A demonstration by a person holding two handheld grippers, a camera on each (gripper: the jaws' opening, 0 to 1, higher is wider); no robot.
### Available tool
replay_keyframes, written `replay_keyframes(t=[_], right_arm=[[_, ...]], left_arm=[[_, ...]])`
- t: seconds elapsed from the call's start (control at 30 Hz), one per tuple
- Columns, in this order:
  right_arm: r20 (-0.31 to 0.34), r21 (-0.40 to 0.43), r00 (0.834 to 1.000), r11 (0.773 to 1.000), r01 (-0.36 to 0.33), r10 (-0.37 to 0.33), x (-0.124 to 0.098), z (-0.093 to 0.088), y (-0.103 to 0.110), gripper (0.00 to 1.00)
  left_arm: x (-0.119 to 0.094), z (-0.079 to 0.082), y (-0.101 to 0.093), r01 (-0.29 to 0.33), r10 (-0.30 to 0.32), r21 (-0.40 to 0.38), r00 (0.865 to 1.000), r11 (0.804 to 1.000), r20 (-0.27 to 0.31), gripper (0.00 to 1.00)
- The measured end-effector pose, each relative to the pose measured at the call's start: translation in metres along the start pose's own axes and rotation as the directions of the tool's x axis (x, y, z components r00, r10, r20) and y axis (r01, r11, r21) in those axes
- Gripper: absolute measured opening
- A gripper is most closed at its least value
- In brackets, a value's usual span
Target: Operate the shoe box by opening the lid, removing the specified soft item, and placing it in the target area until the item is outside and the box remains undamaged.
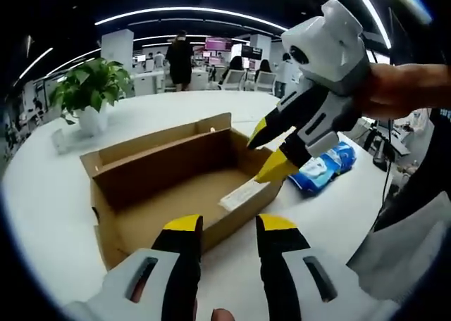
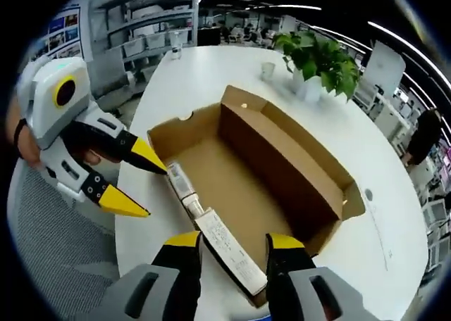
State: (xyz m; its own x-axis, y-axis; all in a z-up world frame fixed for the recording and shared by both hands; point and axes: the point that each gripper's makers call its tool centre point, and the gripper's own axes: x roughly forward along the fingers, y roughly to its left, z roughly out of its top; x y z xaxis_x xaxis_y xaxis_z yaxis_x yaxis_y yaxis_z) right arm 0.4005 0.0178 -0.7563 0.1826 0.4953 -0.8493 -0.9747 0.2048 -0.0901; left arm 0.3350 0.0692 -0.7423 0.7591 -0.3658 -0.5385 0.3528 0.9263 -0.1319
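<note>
Brown cardboard forms the open shoe box (image 1: 173,187), which lies on a round white table (image 1: 49,194) with its lid folded back and standing upright along the far side in the left gripper view. Its floor is bare cardboard; a white printed label (image 1: 243,193) is stuck along the inside of one long wall. The left gripper (image 1: 229,226) sits low at the near edge of the box, its two black, yellow-tipped jaws spread apart with nothing between them. The right gripper (image 1: 266,152) enters the same view from the right, held by a hand (image 1: 402,89), its jaws likewise parted and empty; its tips are at the box's right-hand corner, though contact cannot be judged. A soft blue and white pack (image 1: 325,167) lies on the table just beside the box, outside it. A potted green plant (image 1: 88,89) stands farther back on the table, and people stand in an office behind.

In the right gripper view the same box (image 2: 282,166) is seen from the label side, the white label (image 2: 215,233) running along the near wall. The right gripper (image 2: 232,240) hangs over this wall, jaws apart, while the left gripper (image 2: 137,184) comes in from the left, jaws apart, its upper tip close to the box's corner.
</note>
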Motion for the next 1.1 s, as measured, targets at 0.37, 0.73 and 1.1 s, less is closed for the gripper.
replay_keyframes(t=[0.37,0.73,1.1], right_arm=[[-0.098,-0.087,0.991,0.991,-0.102,0.093,0.022,-0.005,-0.007,0.38],[-0.192,-0.132,0.963,0.967,-0.217,0.19,0.042,-0.008,-0.008,0.41],[-0.175,-0.115,0.968,0.973,-0.199,0.177,0.042,-0.007,-0.013,0.44]], left_arm=[[0.001,-0.001,-0.002,0.009,-0.009,-0.016,1.0,1.0,-0.002,0.31],[0.0,0.001,0.007,-0.009,0.009,-0.051,1.0,0.999,0.011,0.31],[0.0,0.001,0.011,-0.013,0.013,-0.056,1.0,0.998,0.011,0.31]])
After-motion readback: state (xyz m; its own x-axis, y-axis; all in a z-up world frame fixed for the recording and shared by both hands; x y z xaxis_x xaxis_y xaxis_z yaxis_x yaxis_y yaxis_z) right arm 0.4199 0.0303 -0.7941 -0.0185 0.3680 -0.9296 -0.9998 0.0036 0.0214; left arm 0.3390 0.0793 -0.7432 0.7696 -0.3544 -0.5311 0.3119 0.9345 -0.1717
